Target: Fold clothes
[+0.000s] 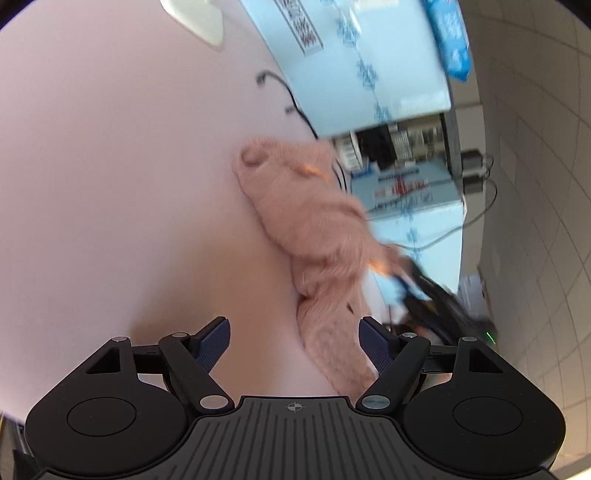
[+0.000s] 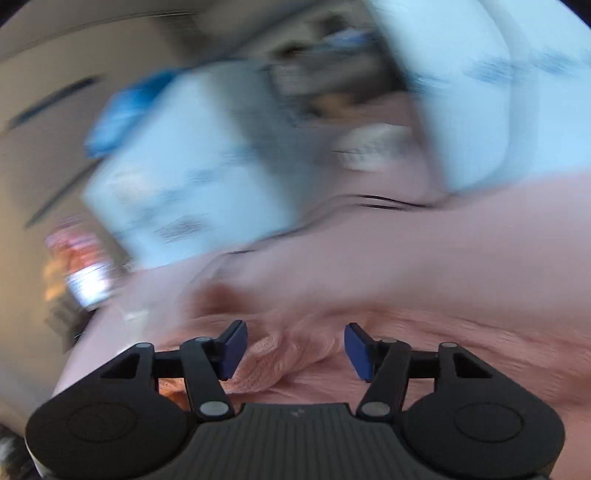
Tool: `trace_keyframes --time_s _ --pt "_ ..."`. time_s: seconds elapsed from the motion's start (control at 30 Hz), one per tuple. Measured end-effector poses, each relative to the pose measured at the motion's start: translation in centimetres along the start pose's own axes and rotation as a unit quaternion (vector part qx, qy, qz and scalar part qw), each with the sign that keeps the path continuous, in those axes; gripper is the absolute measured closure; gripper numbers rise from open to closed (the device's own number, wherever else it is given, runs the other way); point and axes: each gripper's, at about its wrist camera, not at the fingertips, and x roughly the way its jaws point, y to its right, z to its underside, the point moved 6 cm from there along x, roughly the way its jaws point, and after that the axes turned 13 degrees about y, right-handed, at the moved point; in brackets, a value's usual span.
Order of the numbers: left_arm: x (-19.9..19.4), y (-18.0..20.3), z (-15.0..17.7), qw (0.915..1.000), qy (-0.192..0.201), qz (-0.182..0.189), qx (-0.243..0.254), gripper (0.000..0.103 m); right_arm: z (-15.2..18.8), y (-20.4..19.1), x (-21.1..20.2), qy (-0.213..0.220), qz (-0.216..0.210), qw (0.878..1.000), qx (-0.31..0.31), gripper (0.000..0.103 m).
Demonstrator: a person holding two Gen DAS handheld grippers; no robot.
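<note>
A fuzzy pink garment lies bunched in a long heap on the pale pink table. My left gripper is open above the table, with the garment's near end just inside its right finger. The other gripper shows blurred at the heap's right side. In the right wrist view, heavily blurred, my right gripper is open right over the pink garment, with a fold of it between the jaws.
Light blue cartons stand at the table's far edge, with a black cable running beside them. A white object sits at the far left. A tiled wall is to the right. The cartons appear blurred in the right wrist view.
</note>
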Motion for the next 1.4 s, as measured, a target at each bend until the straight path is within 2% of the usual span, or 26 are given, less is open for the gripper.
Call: trace_keyframes --time_s 0.07,0.1,0.2,0.27,0.37,0.4,0.47,0.5,0.53,0.63,0.7,0.73,0.77,0.8,0.87,0.97,1.03,1.1,1.13,1.17,1.23,1.27,1.3,1.33,1.37,1.4 --pt "1.1 0.1 -0.3 1.0 -0.007 0.003 -0.006 0.023 0.7 0.4 -2.0 -0.005 -0.06 0.997 0.049 0.028" --pt "2.0 0.1 -0.7 0.9998 -0.012 0.003 -0.014 0.022 0.9 0.3 -3.0 -0.004 -0.072 0.995 0.063 0.024" --pt "4.0 0.0 -2.4 0.9991 -0.011 -0.005 -0.042 0.022 1.3 0.7 -8.1 0.0 -0.095 0.99 0.106 0.022" --pt "4.9 0.6 -4.0 0.9991 0.008 -0.014 -0.04 0.022 1.9 1.5 -11.9 0.006 -0.088 0.987 0.131 0.021" --pt "5.3 1.7 -5.5 0.9991 0.032 -0.023 -0.017 0.022 5.6 3.1 -16.7 0.035 -0.02 0.985 0.167 0.02" --pt "5.6 2.2 -6.0 0.999 0.037 -0.027 -0.006 0.022 6.6 4.6 -19.1 0.054 0.03 0.982 0.178 0.019" --pt "6.3 3.4 -6.9 0.9983 0.037 -0.04 0.021 0.022 7.9 6.9 -21.7 0.084 0.103 0.971 0.198 0.019" --pt "6.9 3.7 -6.9 0.9978 0.03 -0.05 0.031 0.022 8.7 8.8 -23.4 0.108 0.159 0.956 0.22 0.019" --pt "7.6 3.8 -6.9 0.9971 0.021 -0.062 0.039 0.022 9.0 9.7 -24.2 0.118 0.184 0.948 0.231 0.019" --pt "9.1 3.3 -6.5 0.9951 -0.007 -0.089 0.043 0.022 9.5 11.4 -24.1 0.14 0.229 0.932 0.243 0.019" --pt "10.5 2.9 -6.2 0.9934 -0.018 -0.103 0.048 0.023 8.8 11.7 -22.6 0.168 0.225 0.933 0.227 0.02" --pt "11.1 3.0 -6.3 0.9936 -0.019 -0.1 0.05 0.023 8.5 11.8 -21.8 0.179 0.226 0.933 0.216 0.025" --pt "11.4 3.1 -6.4 0.9939 -0.014 -0.097 0.05 0.028 8.1 12.0 -21.0 0.183 0.234 0.935 0.195 0.055" --pt "11.6 3.2 -6.5 0.9938 -0.009 -0.096 0.056 0.054 7.8 12.2 -20.2 0.184 0.243 0.936 0.176 0.096" --pt "12.2 3.1 -6.5 0.9895 -0.006 -0.114 0.089 0.088 7.3 12.8 -18.7 0.174 0.258 0.938 0.15 0.095" --pt "11.2 3.5 -6.8 0.9892 -0.005 -0.084 0.12 0.09 4.9 11.9 -19.4 0.228 0.243 0.937 0.102 0.095" --pt "9.6 4.5 -7.1 0.9886 -0.003 -0.047 0.143 0.09 3.5 11.7 -21.8 0.272 0.253 0.926 0.066 0.095" --pt "7.2 5.0 -7.2 0.9846 -0.02 -0.01 0.173 0.087 3.4 13.5 -22.8 0.26 0.278 0.921 0.081 0.095" --pt "6.0 4.6 -7.2 0.9827 -0.031 -0.007 0.182 0.086 3.6 14.3 -22.7 0.246 0.289 0.921 0.083 0.095" --pt "5.6 3.9 -7.3 0.9831 -0.035 -0.016 0.179 0.085 3.9 14.9 -22.3 0.23 0.302 0.922 0.075 0.093" --pt "4.6 0.4 -7.7 0.9844 -0.052 -0.064 0.155 0.074 4.6 16.1 -21.5 0.2 0.328 0.921 0.059 0.092" --pt "4.4 -0.9 -8.0 0.9857 -0.058 -0.075 0.139 0.069 4.7 16.3 -21.3 0.195 0.342 0.918 0.046 0.076" --pt "3.7 -1.7 -8.4 0.9911 -0.057 -0.052 0.108 0.062 4.3 15.3 -21.7 0.221 0.36 0.906 0.017 0.052" --pt "2.7 -2.4 -8.9 0.9949 -0.053 -0.034 0.079 0.059 3.8 14.2 -22.2 0.247 0.377 0.893 -0.012 0.044" --pt "2.0 -2.5 -9.3 0.9954 -0.047 -0.035 0.075 0.043 3.3 13.1 -22.7 0.272 0.393 0.877 -0.041 0.037" --pt "0.9 -2.3 -9.7 0.9952 -0.024 -0.04 0.086 0.03 2.8 11.6 -23.1 0.297 0.399 0.864 -0.074 0.036"
